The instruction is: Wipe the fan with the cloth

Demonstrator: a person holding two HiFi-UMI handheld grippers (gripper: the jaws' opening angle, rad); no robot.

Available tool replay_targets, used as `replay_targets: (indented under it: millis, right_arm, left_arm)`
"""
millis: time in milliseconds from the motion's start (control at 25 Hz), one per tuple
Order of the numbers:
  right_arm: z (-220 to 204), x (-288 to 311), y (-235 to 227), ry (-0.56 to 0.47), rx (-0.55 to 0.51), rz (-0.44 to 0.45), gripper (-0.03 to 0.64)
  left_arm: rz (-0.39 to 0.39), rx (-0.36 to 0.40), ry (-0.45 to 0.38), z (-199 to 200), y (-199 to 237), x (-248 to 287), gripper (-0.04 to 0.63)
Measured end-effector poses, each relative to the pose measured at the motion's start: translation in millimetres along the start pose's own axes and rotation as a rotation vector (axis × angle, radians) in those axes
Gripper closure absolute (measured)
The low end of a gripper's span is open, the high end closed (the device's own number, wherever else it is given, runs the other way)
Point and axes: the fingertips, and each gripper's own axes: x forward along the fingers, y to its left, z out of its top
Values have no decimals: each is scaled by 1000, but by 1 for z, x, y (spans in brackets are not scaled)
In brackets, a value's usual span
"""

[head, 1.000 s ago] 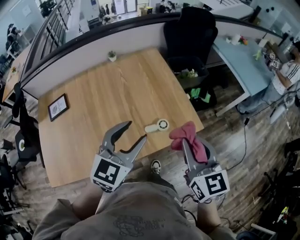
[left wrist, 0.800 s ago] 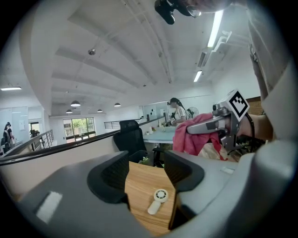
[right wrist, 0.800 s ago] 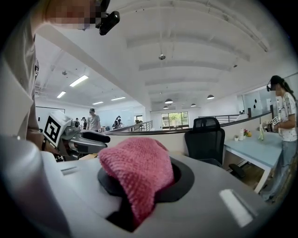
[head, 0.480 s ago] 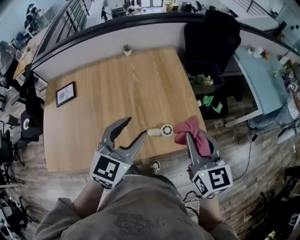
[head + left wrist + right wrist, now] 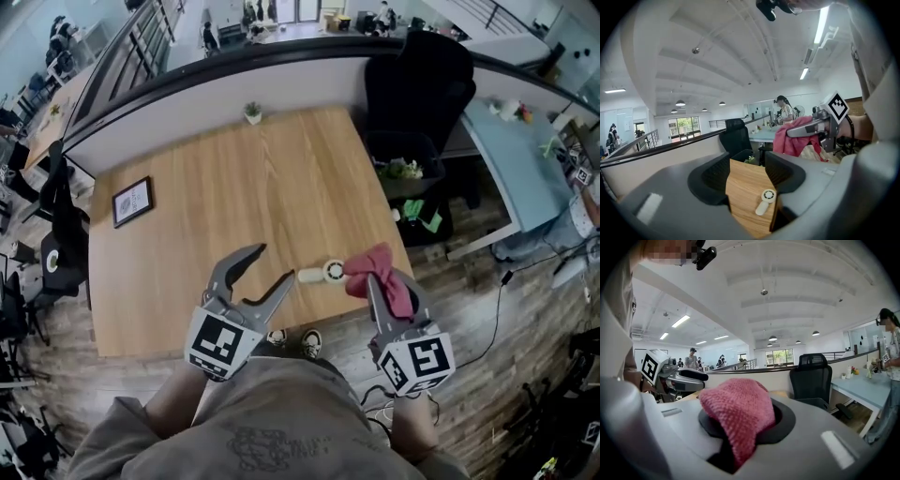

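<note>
Left hand-held gripper (image 5: pixel 275 262) is held wide open and empty above the near edge of the desk (image 5: pixel 234 197); nothing is touched. The small white handheld fan (image 5: pixel 323 273) is laid flat on the desk by that edge, between both grippers. Right hand-held gripper (image 5: pixel 386 286) is clenched on the pink knitted cloth (image 5: pixel 740 416), which is bunched over its jaws just beside the fan.

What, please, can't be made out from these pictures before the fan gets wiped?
Small cream handheld fan: any dust on it is too small to see in the head view and the left gripper view.
Right gripper: the inner faces of its jaws are covered by the pink knitted cloth in the right gripper view.
Black-framed picture on the wooden table: print too small, head view.
</note>
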Motion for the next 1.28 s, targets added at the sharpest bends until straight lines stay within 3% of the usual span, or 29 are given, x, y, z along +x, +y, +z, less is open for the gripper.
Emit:
replay_targets:
  millis: [240, 680, 920, 1120, 1280]
  right_arm:
    - [-19, 5, -4, 54, 30, -55, 529]
    - [-69, 29, -8, 195, -11, -108, 529]
    - [-108, 44, -13, 276, 6, -115, 529]
    - [-133, 60, -13, 320, 2, -104, 528]
    - [-153, 71, -10, 361, -24, -100, 528]
  left_arm:
    - [-63, 4, 26, -11, 0, 8, 362]
    - [-201, 30, 128, -85, -13, 50, 360]
    - [-281, 90, 222, -148, -31, 76, 357]
    - [-327, 39, 314, -204, -38, 98, 337]
    - [-362, 63, 372, -242, -44, 109, 327]
